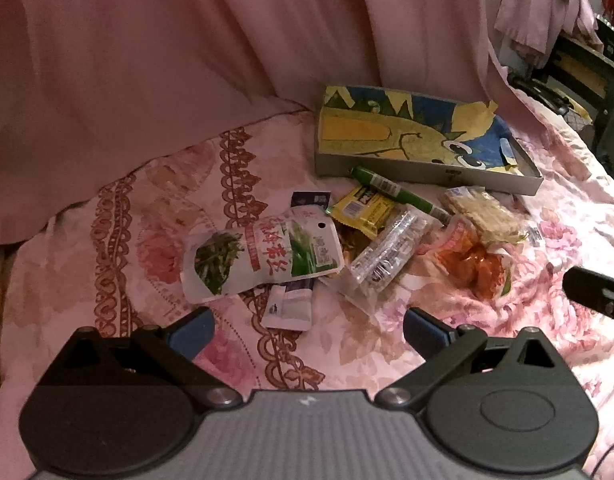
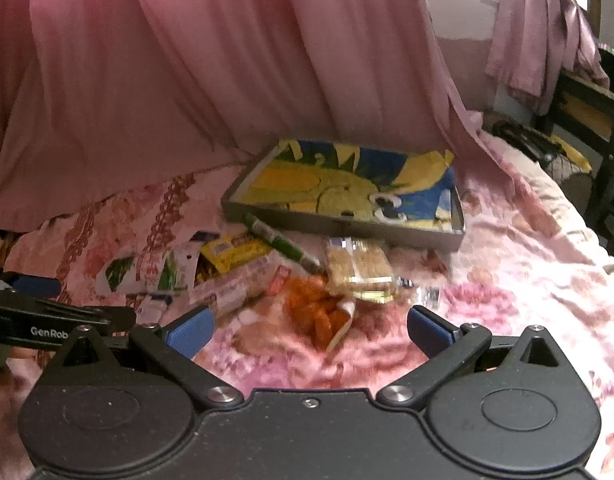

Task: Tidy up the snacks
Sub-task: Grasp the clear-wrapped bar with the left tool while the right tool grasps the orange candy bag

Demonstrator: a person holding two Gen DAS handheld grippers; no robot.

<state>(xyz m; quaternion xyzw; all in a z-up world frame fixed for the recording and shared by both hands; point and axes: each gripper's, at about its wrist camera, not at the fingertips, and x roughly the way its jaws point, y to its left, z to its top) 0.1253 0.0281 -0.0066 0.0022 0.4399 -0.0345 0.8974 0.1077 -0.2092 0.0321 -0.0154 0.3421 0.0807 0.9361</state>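
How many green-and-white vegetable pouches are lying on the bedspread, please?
1: the green-and-white vegetable pouch lies at the pile's left end, atop a dark sachet; others may hide beneath.

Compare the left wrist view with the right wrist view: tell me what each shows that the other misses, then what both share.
Only the left wrist view shows the dark packet behind the green vegetable pouch, and the whole white sachet in front of it.

Only the right wrist view shows the left gripper's branded body, beside the open right gripper.

Both show the open left gripper, the gray tray with no snacks inside, the green stick, the yellow packet, the cracker pack, and the orange snack bag on the floral bedspread.
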